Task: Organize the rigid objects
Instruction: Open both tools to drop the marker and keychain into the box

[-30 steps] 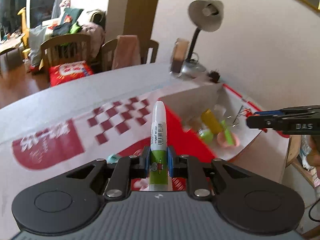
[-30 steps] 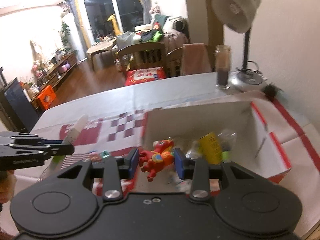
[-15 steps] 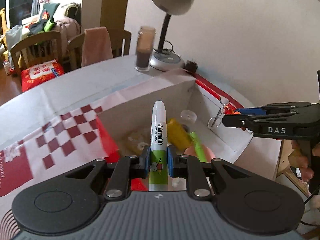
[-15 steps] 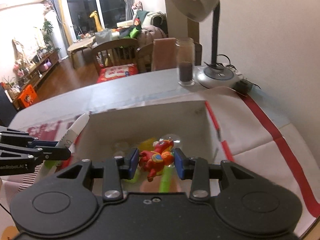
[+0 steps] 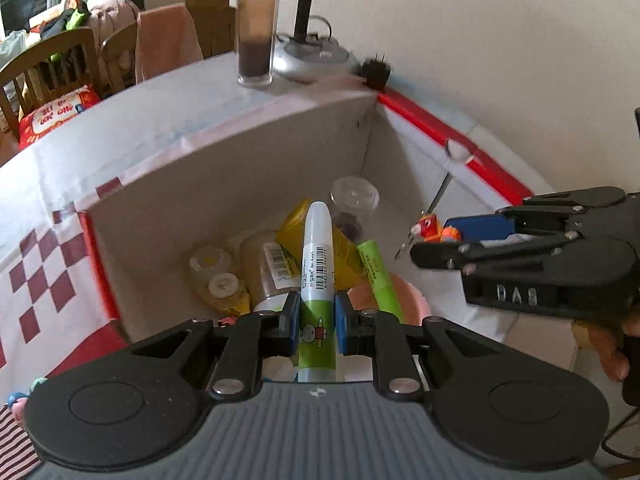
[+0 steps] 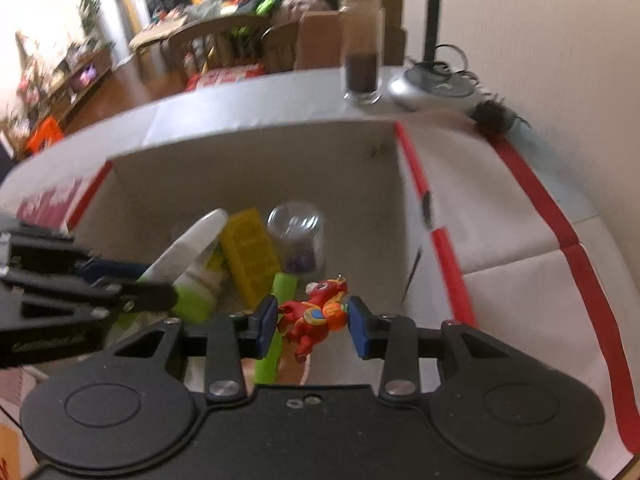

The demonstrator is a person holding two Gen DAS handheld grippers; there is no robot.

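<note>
I had both loads over the open white cardboard box with red edges [image 5: 224,184], already crowded. Left gripper [image 5: 317,326] clamped the white-and-green marker [image 5: 318,276]; right gripper [image 6: 313,322] pinched the small red toy horse [image 6: 316,312]. My worry: the marker could've bounced off that yellow carton [image 6: 250,252], or the horse snagged a pad.

Right gripper [image 6: 313,327] clamps a red toy horse [image 6: 316,314] above the open cardboard box [image 6: 248,168]. Left gripper [image 6: 160,294] at nine o'clock grips a white-capped marker [image 6: 188,248].
</note>
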